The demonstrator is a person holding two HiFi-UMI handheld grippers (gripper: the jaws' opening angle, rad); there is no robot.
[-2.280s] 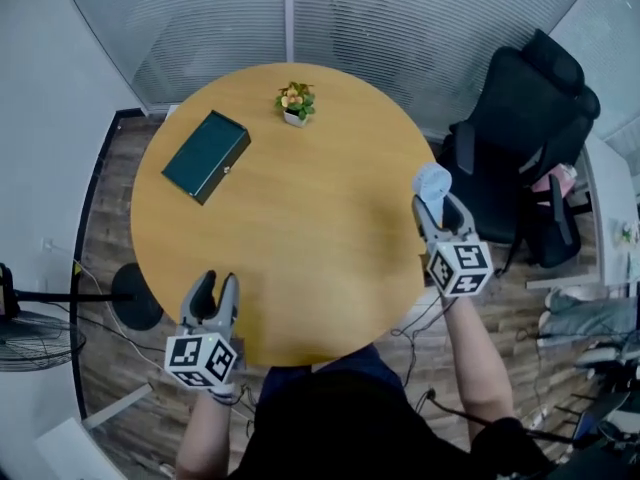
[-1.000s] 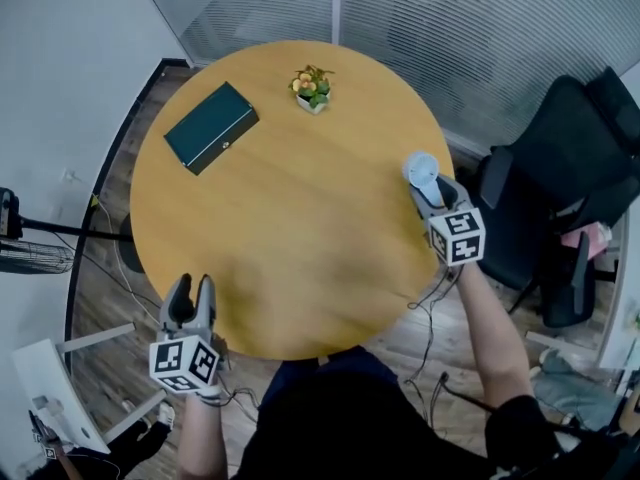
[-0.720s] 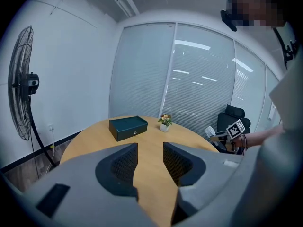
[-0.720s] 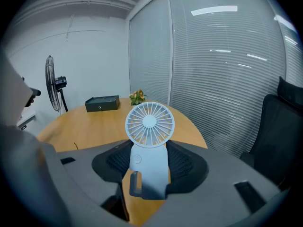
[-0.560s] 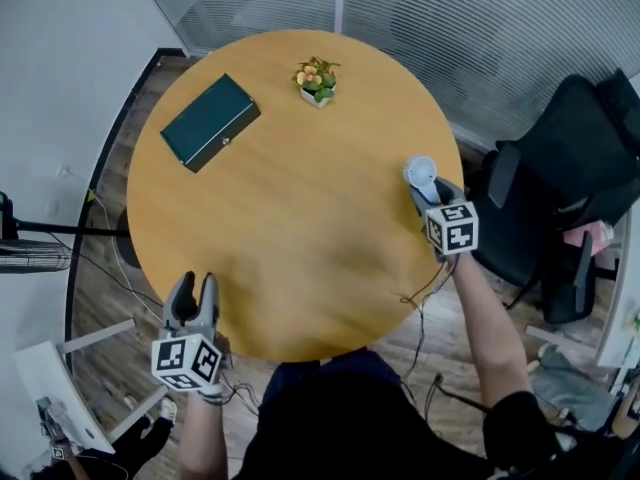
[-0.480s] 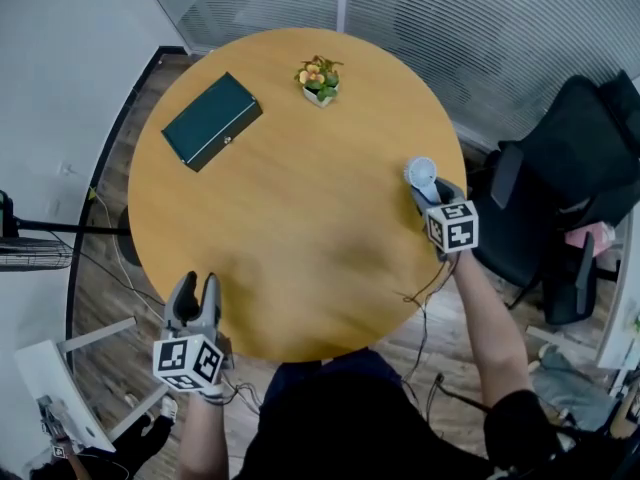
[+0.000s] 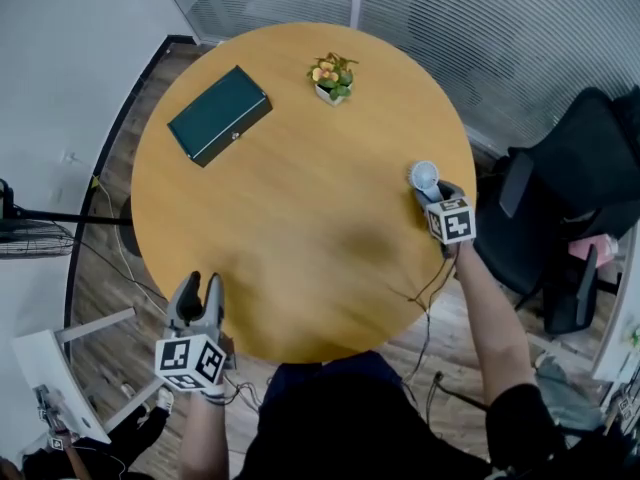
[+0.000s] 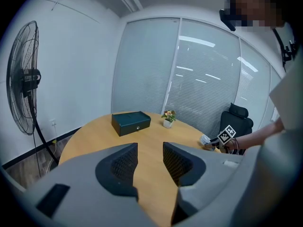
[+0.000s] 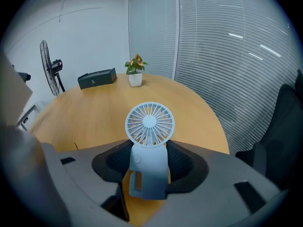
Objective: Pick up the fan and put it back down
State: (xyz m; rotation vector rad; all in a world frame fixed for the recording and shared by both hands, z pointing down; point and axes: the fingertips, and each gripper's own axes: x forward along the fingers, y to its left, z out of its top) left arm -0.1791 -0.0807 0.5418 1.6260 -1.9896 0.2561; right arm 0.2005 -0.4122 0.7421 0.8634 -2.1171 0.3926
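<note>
A small pale-blue handheld fan (image 9: 149, 126) stands upright between the jaws of my right gripper (image 9: 149, 161), whose pads press on its handle from both sides. In the head view this fan (image 7: 424, 176) and the right gripper (image 7: 432, 194) are low over the right edge of the round wooden table (image 7: 300, 178); I cannot tell whether its base touches the top. My left gripper (image 7: 200, 294) hovers at the table's near-left edge, open, with nothing between its fingers (image 8: 124, 165).
A dark green box (image 7: 220, 115) lies at the table's far left, and a small potted plant (image 7: 332, 76) stands at the far side. A black office chair (image 7: 575, 183) is right of the table. A large standing fan (image 8: 26, 79) is on the floor at left. A thin cable (image 7: 428, 286) hangs off the near-right edge.
My right gripper has sunk toward the table's right edge with the small fan still in its jaws. The left gripper has stayed by the near-left edge. The head view has shifted a little.
</note>
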